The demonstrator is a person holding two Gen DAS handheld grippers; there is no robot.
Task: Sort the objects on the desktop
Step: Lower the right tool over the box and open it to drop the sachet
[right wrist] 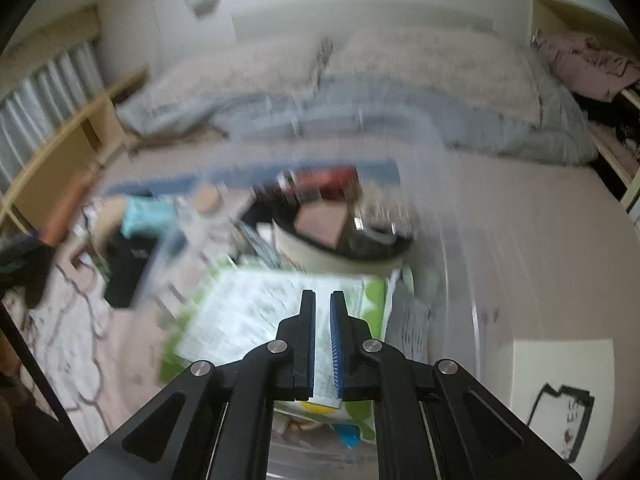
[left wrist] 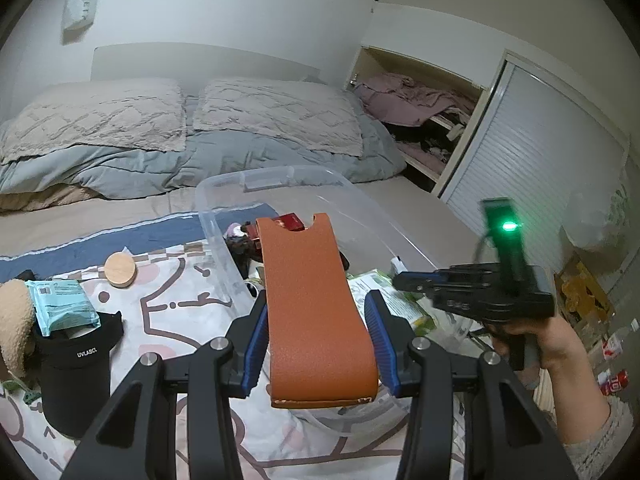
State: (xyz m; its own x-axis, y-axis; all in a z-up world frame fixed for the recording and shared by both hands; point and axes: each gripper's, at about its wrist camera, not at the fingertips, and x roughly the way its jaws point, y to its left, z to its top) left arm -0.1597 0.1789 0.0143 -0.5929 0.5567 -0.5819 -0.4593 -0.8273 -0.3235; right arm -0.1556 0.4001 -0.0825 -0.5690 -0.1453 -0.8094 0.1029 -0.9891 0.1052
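The left gripper (left wrist: 318, 320) is clamping an orange-brown leather case (left wrist: 316, 304) between its blue pads, holding it above the near rim of the clear plastic bin (left wrist: 224, 200). To the right, the right gripper (right wrist: 322, 300) is pointing down over the bin with its jaws closed on nothing, above a green-and-white packet (right wrist: 256, 312). Farther left, a wooden disc (left wrist: 120, 270) is lying on the patterned blanket (left wrist: 168, 300).

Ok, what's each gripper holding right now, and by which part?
The left gripper clamps the orange leather case by its sides near the closed end. The right gripper is shut, holding nothing.
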